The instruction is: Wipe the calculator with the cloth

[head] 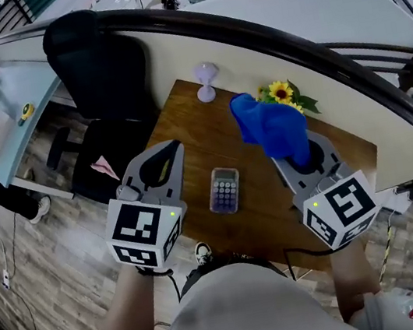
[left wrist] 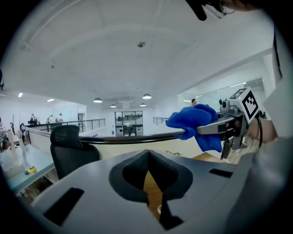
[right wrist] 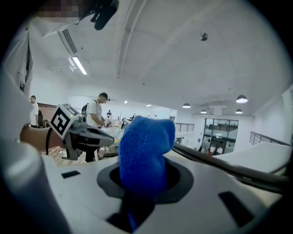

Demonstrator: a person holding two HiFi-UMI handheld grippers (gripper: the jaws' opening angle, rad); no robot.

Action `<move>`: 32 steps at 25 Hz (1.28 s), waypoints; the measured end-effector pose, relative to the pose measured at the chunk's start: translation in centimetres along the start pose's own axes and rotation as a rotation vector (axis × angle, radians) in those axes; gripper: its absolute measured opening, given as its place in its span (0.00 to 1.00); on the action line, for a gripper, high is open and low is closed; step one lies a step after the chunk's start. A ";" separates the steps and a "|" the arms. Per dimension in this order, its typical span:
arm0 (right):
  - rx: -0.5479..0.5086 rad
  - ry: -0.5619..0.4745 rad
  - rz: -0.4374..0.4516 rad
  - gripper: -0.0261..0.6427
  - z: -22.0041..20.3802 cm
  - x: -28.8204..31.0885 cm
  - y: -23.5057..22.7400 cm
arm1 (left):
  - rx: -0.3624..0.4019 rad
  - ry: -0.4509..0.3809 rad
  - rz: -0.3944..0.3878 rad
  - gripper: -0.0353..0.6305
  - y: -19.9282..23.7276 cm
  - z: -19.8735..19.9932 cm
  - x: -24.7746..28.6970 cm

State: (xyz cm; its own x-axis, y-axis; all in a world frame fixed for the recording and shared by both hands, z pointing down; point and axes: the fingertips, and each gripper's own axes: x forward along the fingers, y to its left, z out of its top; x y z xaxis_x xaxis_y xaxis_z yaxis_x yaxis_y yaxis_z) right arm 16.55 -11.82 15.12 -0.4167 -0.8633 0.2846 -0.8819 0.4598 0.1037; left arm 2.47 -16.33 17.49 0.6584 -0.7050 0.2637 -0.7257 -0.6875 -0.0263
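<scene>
A small grey calculator (head: 225, 190) lies flat on the wooden table (head: 266, 213), between the two grippers. My right gripper (head: 297, 154) hangs above the table's right side, shut on a blue cloth (head: 270, 128) that bunches up past its jaws. In the right gripper view the blue cloth (right wrist: 143, 151) fills the gap between the jaws. My left gripper (head: 171, 152) hovers over the table's left edge, tilted upward, its pads (left wrist: 137, 171) pressed together with nothing held. The left gripper view shows the right gripper (left wrist: 207, 130) and the blue cloth (left wrist: 194, 122) at right. The calculator is out of both gripper views.
A pale purple stemmed ornament (head: 206, 82) and a sunflower bunch (head: 284, 94) stand at the table's far edge. A black office chair (head: 99, 68) is left of the table. A curved partition with a dark rail (head: 270, 34) runs behind. People stand in the distance.
</scene>
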 end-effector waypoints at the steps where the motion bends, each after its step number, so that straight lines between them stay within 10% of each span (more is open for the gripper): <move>1: 0.002 -0.026 -0.009 0.19 1.0 -0.4 -0.2 | 0.018 -0.014 -0.002 0.06 -0.1 0.9 -0.4; 16: 0.014 -0.299 -0.108 0.19 9.8 -7.6 -1.8 | 0.150 -0.192 0.065 0.06 0.2 8.9 -5.9; 23: 0.001 -0.291 -0.131 0.19 8.8 -8.1 -1.4 | 0.136 -0.283 0.148 0.06 1.5 9.7 -7.5; 32: 0.025 -0.175 -0.074 0.19 4.4 -6.2 0.9 | 0.100 -0.179 0.140 0.06 1.7 5.6 -6.6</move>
State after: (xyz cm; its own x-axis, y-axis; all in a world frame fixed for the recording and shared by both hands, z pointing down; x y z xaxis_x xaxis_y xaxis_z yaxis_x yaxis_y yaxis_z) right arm 17.38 -7.00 9.28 -0.3809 -0.9184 0.1068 -0.9157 0.3907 0.0937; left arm -1.98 -13.82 10.33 0.5845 -0.8078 0.0764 -0.7945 -0.5889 -0.1484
